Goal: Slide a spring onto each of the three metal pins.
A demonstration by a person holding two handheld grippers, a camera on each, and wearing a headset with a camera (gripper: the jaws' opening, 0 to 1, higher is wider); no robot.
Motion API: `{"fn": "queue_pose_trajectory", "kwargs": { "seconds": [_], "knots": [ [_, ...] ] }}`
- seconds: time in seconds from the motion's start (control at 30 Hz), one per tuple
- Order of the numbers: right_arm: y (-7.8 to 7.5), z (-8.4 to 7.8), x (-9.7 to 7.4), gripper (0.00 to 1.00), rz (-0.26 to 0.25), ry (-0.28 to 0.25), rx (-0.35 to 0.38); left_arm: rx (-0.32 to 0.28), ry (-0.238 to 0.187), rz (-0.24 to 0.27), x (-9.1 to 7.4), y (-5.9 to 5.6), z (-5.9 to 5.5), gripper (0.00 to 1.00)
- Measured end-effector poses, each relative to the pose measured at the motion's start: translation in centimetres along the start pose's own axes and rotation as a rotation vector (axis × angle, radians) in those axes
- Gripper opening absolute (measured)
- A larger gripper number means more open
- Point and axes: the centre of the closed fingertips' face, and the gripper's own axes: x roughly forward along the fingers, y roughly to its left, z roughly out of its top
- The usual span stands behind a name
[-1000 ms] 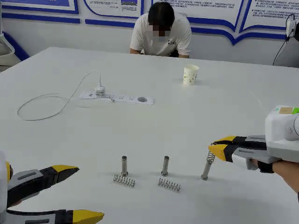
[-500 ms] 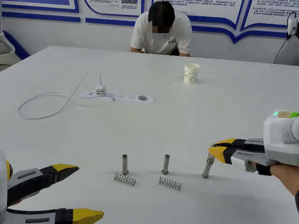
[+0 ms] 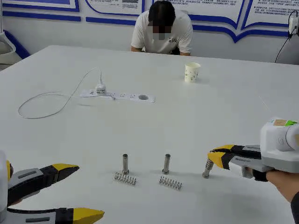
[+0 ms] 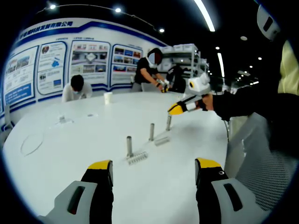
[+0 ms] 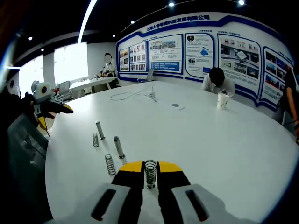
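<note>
Metal spring (image 5: pixel 150 173) in right gripper (image 5: pixel 150 165) (close-up)

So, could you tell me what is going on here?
A person with a gripper in each hand is fitting springs onto three metal pins on the table. The right gripper is shut on a spring, holding it on the top of the rightmost pin. The left pin and middle pin are bare, with the left spring and middle spring lying beside them. The left gripper hangs open.

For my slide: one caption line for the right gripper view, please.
Right gripper holds a spring on one pin; two springs lie beside bare pins.
</note>
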Motion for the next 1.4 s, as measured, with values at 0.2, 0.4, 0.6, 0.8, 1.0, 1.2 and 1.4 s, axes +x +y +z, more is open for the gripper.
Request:
{"fn": "queue_pose_trajectory", "kwargs": {
  "seconds": [0.2, 0.4, 0.6, 0.8, 1.0, 1.2, 1.4],
  "knots": [
    [0.0, -0.6, 0.3, 0.12, -0.003, 0.009, 0.004, 0.000, 0.002, 0.000, 0.0, 0.0, 0.0, 0.73],
    [0.0, -1.2, 0.6, 0.12, -0.001, 0.024, 0.004, -0.001, 0.002, 0.001, 0.1, 0.0, -0.1, 0.73],
    [-0.1, -1.7, 0.8, 0.12, 0.001, 0.041, -0.004, -0.002, 0.001, 0.002, 0.0, 0.1, -0.1, 0.73],
    [0.0, -2.1, 1.0, 0.12, 0.002, 0.058, -0.010, -0.002, 0.001, 0.004, 0.0, 0.1, -0.1, 0.73],
    [0.0, -2.1, 1.0, 0.12, 0.001, 0.059, -0.008, -0.002, 0.002, 0.002, 0.0, 0.0, -0.1, 0.73],
    [0.1, -2.3, 1.0, 0.14, 0.001, 0.069, -0.009, -0.002, 0.001, 0.001, 0.0, 0.0, -0.1, 0.73],
    [0.1, -2.5, 0.9, 0.16, -0.001, 0.075, -0.007, -0.001, -0.001, 0.001, 0.0, 0.1, 0.0, 0.73]
  ]
}}
